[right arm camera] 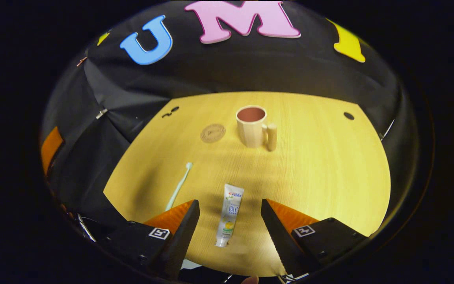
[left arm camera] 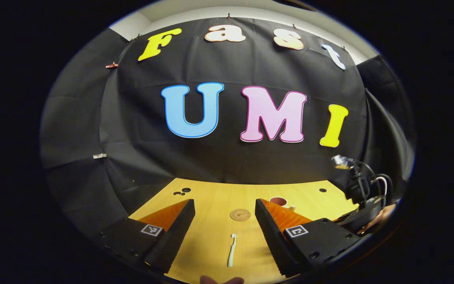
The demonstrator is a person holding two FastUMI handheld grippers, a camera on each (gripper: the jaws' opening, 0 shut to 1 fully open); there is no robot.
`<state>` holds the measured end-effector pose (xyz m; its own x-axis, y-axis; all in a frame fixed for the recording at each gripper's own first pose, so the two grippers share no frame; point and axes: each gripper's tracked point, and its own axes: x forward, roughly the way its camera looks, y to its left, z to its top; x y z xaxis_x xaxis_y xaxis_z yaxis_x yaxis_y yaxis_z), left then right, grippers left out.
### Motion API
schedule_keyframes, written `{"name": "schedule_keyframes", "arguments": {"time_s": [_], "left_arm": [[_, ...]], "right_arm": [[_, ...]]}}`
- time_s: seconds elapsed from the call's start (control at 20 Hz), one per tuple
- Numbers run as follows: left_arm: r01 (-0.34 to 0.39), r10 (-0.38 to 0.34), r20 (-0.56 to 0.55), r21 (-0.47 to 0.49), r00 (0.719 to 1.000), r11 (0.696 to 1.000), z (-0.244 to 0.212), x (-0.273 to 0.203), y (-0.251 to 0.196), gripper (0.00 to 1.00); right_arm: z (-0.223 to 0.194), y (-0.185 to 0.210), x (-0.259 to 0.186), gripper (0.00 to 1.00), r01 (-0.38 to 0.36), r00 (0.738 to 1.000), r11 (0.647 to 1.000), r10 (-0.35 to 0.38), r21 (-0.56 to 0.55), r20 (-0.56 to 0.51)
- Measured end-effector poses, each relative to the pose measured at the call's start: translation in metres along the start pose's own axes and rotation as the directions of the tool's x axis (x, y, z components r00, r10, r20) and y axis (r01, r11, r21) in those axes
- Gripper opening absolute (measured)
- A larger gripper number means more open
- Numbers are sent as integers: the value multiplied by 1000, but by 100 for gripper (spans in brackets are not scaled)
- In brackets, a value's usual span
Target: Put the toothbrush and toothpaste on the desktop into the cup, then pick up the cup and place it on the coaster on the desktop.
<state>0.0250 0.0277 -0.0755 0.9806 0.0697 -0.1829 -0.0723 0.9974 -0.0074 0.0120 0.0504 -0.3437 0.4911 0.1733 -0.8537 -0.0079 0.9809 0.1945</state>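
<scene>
On the wooden desktop [right arm camera: 329,165] the toothpaste tube [right arm camera: 229,215] lies between the spread fingers of the right gripper [right arm camera: 230,219], the toothbrush [left arm camera: 231,250] before the released left gripper [left arm camera: 224,221], coaster [right arm camera: 213,133] beside the cup [right arm camera: 251,126].

I noted a matt wood-grain desktop [right arm camera: 321,173], glossy plastic toothpaste tube [right arm camera: 229,215], smooth matt cup [right arm camera: 251,128], cloth wall [left arm camera: 231,157].
</scene>
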Motion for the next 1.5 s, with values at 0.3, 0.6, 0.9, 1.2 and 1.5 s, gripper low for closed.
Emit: {"name": "schedule_keyframes", "arguments": {"time_s": [0.3,0.6,0.9,1.2,1.5], "left_arm": [[-49,48,-57,-14,997,999,-25,6,7,97],[-87,84,-95,-24,992,996,-40,14,18,97],[-92,87,-117,-41,989,995,-49,24,21,97],[-49,40,-181,-47,983,998,-70,35,12,96],[-22,17,-300,-14,954,1000,-108,65,4,95]], "right_arm": [[-29,-5,62,95,19,986,999,-11,50,-169],[-44,-3,90,88,25,963,997,-4,74,-269],[-52,-3,100,60,39,950,994,-4,103,-313],[-55,10,97,20,-17,953,997,40,78,-301],[-34,2,72,17,-74,978,987,101,144,-185]]}}
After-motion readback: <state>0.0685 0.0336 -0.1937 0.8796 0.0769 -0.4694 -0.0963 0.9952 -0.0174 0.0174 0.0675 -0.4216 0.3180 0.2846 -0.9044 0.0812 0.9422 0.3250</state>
